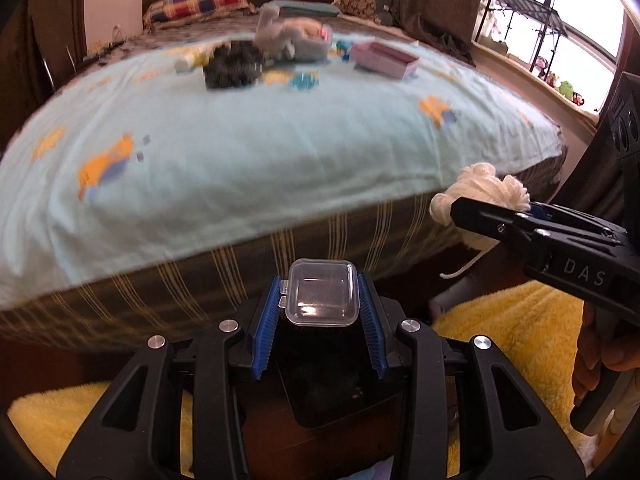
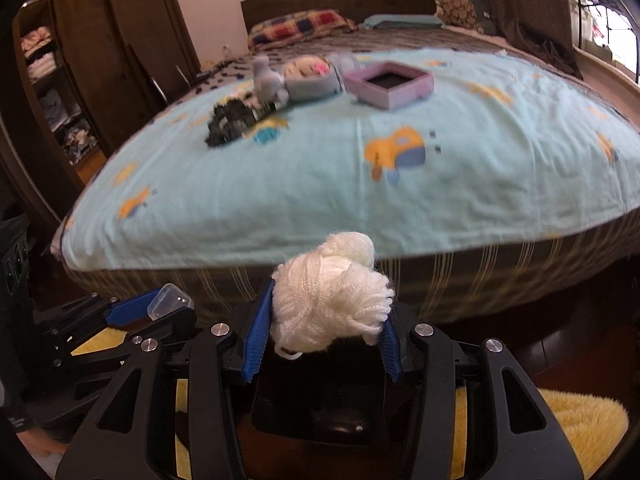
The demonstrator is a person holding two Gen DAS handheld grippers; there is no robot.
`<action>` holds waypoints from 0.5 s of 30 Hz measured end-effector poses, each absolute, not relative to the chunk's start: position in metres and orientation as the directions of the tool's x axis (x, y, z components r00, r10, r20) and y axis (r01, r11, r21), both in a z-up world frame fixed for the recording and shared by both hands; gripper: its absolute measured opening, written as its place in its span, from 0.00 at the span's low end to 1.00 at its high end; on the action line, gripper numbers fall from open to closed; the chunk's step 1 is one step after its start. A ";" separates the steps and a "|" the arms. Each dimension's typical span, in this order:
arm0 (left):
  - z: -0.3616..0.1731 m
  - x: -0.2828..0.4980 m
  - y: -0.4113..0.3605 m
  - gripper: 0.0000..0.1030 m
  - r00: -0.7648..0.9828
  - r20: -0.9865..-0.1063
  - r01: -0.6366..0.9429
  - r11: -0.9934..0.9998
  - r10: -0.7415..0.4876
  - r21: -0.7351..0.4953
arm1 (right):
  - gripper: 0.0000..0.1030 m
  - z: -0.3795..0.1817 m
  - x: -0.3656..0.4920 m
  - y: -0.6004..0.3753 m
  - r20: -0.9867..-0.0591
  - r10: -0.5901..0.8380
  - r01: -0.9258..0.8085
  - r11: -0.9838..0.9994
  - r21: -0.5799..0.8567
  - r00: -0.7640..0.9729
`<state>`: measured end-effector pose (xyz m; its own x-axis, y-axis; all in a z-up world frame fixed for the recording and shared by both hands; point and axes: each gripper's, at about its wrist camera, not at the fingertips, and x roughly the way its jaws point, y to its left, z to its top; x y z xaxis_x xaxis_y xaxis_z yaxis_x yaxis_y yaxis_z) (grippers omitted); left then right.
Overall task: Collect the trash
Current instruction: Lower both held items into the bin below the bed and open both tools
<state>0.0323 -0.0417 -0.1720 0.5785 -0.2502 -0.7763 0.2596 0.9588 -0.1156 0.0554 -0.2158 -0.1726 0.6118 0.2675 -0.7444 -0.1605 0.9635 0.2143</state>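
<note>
My left gripper [image 1: 320,300] is shut on a small clear plastic box [image 1: 322,292] and holds it above a dark bin [image 1: 332,392] on the floor by the bed. It also shows at the left of the right wrist view [image 2: 160,312]. My right gripper [image 2: 324,320] is shut on a ball of white yarn [image 2: 332,300], held above the same bin [image 2: 320,412]. In the left wrist view the right gripper [image 1: 492,212] and its yarn [image 1: 480,188] are at the right, a strand hanging down.
The bed [image 1: 240,152] with a light blue sheet is ahead. On it lie a grey plush toy [image 1: 288,36], a dark crumpled object [image 1: 232,64] and a pink open box [image 1: 384,58]. A yellow fluffy rug [image 1: 520,340] covers the floor. A wardrobe [image 2: 80,60] stands left.
</note>
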 end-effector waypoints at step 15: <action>-0.269 0.044 -0.054 0.36 0.363 -0.886 0.267 0.943 -0.288 -0.197 | 0.47 -0.282 0.066 -0.208 -0.881 0.265 -0.104 0.964 0.244 0.392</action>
